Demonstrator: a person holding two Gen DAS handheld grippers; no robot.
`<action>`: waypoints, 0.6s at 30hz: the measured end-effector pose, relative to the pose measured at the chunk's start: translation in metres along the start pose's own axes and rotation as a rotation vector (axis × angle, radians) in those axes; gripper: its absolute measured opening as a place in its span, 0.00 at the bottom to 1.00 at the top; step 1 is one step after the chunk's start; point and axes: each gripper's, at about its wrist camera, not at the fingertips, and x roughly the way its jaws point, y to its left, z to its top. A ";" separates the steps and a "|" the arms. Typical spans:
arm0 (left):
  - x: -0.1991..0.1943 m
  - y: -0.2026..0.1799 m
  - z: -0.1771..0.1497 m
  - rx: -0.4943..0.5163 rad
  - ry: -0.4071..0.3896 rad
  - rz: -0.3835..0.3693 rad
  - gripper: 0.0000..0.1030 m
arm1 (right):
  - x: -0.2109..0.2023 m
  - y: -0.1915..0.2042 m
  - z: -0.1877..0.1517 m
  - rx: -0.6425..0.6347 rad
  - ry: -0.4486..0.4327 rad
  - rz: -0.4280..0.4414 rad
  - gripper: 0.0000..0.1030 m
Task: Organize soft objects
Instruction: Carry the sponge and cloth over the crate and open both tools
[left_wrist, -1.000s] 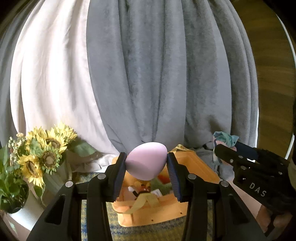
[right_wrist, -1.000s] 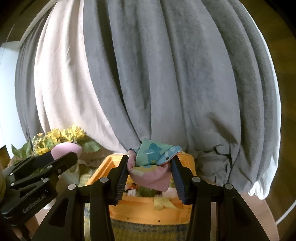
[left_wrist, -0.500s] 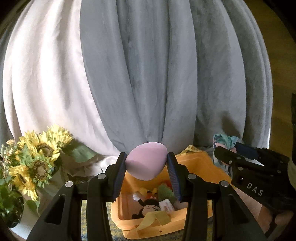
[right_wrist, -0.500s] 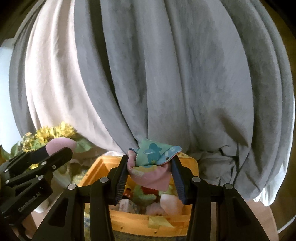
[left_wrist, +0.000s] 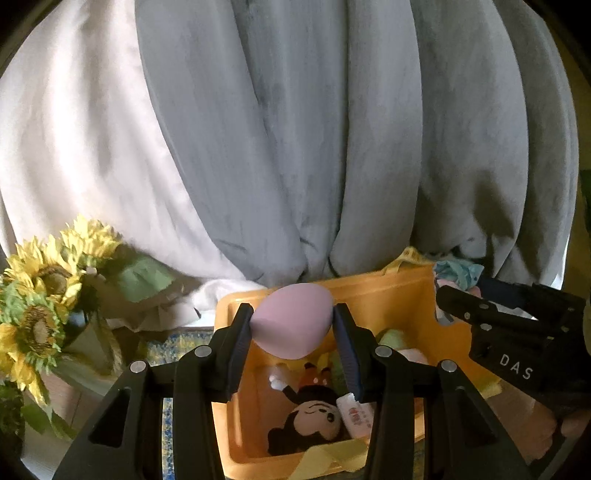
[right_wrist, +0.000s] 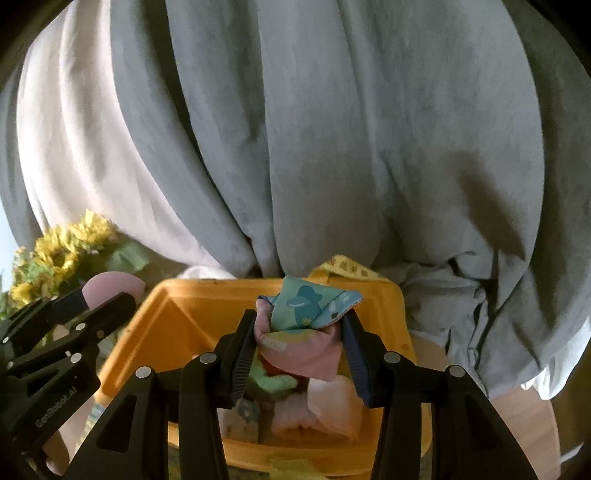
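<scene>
My left gripper (left_wrist: 293, 326) is shut on a pink egg-shaped sponge (left_wrist: 291, 319), held above the left part of an orange bin (left_wrist: 391, 295). Inside the bin lie a black-eared mouse plush (left_wrist: 314, 419) and other soft items. My right gripper (right_wrist: 301, 334) is shut on a bunched cloth, teal with prints over pink (right_wrist: 303, 325), above the same orange bin (right_wrist: 173, 314), where folded pink and green cloths (right_wrist: 328, 406) lie. Each gripper appears at the edge of the other's view: the right gripper (left_wrist: 458, 291) and the left gripper (right_wrist: 107, 291).
Grey curtains (left_wrist: 332, 147) and a white curtain (left_wrist: 74, 147) hang close behind the bin. A bunch of sunflowers (left_wrist: 40, 295) in a vase stands to the left. A blue-and-yellow woven mat (left_wrist: 166, 347) lies under the bin.
Both grippers have moved forward and down toward the bin, still holding the sponge and the cloth. The bin's inside now shows much more.
</scene>
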 end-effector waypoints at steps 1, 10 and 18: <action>0.003 -0.001 -0.001 0.004 0.006 0.002 0.42 | 0.006 -0.001 -0.001 0.000 0.017 -0.002 0.45; 0.034 -0.004 -0.012 0.029 0.116 -0.010 0.42 | 0.038 -0.007 -0.010 0.017 0.135 -0.006 0.45; 0.041 -0.006 -0.019 0.041 0.161 -0.013 0.58 | 0.051 -0.012 -0.018 0.027 0.220 -0.024 0.56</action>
